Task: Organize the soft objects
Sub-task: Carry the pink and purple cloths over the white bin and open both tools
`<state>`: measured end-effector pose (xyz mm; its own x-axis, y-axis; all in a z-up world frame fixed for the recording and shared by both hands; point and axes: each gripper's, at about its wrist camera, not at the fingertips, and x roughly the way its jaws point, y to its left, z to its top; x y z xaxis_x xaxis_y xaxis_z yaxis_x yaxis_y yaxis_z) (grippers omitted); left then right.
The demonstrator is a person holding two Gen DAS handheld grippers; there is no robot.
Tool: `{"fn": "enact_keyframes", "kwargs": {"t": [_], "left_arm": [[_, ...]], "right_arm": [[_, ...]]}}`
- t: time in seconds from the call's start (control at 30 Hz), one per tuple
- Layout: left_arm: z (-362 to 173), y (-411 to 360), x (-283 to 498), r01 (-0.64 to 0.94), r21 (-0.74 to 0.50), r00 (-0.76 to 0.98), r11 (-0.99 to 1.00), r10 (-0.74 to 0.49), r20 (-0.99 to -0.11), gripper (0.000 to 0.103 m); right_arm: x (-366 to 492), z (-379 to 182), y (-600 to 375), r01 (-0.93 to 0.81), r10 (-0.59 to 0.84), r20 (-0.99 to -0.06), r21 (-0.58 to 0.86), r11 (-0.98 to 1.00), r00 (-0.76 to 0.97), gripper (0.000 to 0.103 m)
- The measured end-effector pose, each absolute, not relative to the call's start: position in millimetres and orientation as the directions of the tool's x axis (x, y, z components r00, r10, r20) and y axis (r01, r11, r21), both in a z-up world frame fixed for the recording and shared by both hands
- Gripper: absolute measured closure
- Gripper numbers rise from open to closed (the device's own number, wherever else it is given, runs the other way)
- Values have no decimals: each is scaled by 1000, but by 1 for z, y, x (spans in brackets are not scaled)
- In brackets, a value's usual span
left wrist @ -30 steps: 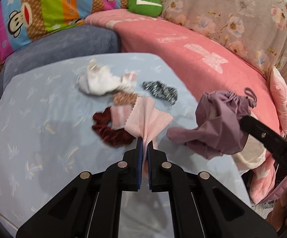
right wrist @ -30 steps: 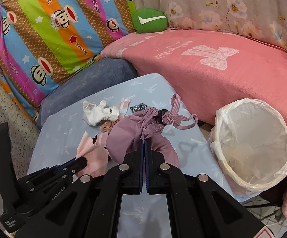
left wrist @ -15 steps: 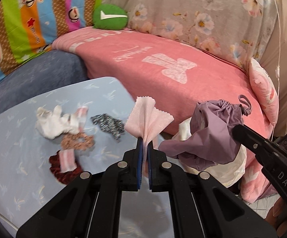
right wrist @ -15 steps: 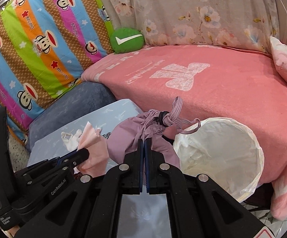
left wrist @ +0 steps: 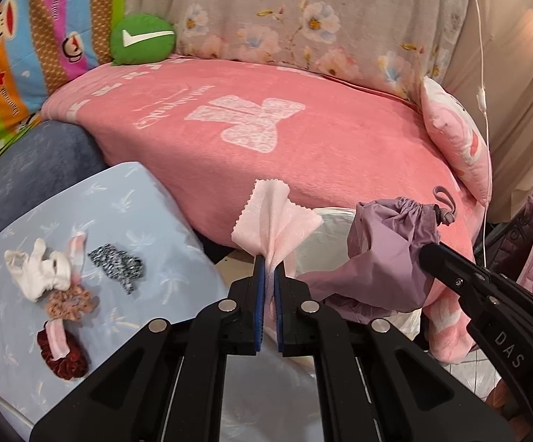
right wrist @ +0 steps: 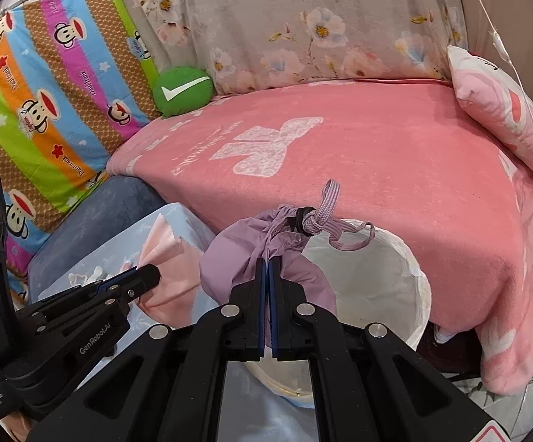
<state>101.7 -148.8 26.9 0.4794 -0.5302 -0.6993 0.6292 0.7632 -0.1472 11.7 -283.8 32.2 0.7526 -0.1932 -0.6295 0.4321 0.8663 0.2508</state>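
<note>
Bin (right wrist: 406, 280) below my grippers, seemingly empty inside.
My left gripper (left wrist: 269, 269) pinches a pink cloth (left wrist: 275, 221), my right gripper (right wrist: 267, 263) a purple pouch (right wrist: 251, 254); only my left view shows scrunchies (left wrist: 62, 326) on the table (left wrist: 137, 199).

Both tongs were matte black plastic. The left tongs (left wrist: 269, 269) had two long angular arms with triangular cut-outs, four round silver rivets across the top, and narrow fingers lined with blue ribbed pads (left wrist: 260, 305). The right tongs (right wrist: 267, 269) had the same build: silver rivets, cut-out arms, blue pads on the inner faces. White lettering reading "GenRobot.AI" ran along the side of the left tongs, and "DAS" showed on the side of the right one.
</note>
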Motion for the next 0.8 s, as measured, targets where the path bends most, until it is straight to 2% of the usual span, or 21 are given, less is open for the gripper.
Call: {"fn": "enact_keyframes", "kwargs": {"t": [0.27, 0.3, 0.37, 0.4, 0.43, 0.57, 0.63, 0.8], "left_arm": [[22, -182, 101, 682, -151, 420, 716, -552, -721, 96], [22, -183, 101, 683, -152, 417, 714, -552, -722, 91], [21, -184, 101, 678, -141, 428, 722, -543, -722, 65], [22, -183, 100, 671, -134, 441, 729, -538, -718, 41], [24, -181, 98, 660, -125, 470, 741, -536, -701, 30], [27, -180, 98, 648, -105, 498, 754, -524, -691, 29], [26, -178, 100, 638, -105, 503, 763, -516, -693, 29], [26, -167, 101, 619, -112, 516, 777, -510, -688, 29]], "right_arm": [[6, 26, -309, 479, -231, -636, 250, 842, 737, 101], [5, 26, -310, 482, -235, -636, 246, 841, 735, 101], [5, 25, -312, 487, -242, -637, 241, 839, 732, 101], [5, 24, -313, 490, -245, -637, 240, 838, 731, 101], [5, 24, -313, 493, -249, -637, 239, 836, 730, 98], [2, 24, -314, 506, -265, -630, 238, 829, 730, 93], [0, 25, -313, 507, -266, -627, 241, 827, 732, 84], [0, 26, -306, 494, -256, -627, 238, 837, 736, 81]]}}
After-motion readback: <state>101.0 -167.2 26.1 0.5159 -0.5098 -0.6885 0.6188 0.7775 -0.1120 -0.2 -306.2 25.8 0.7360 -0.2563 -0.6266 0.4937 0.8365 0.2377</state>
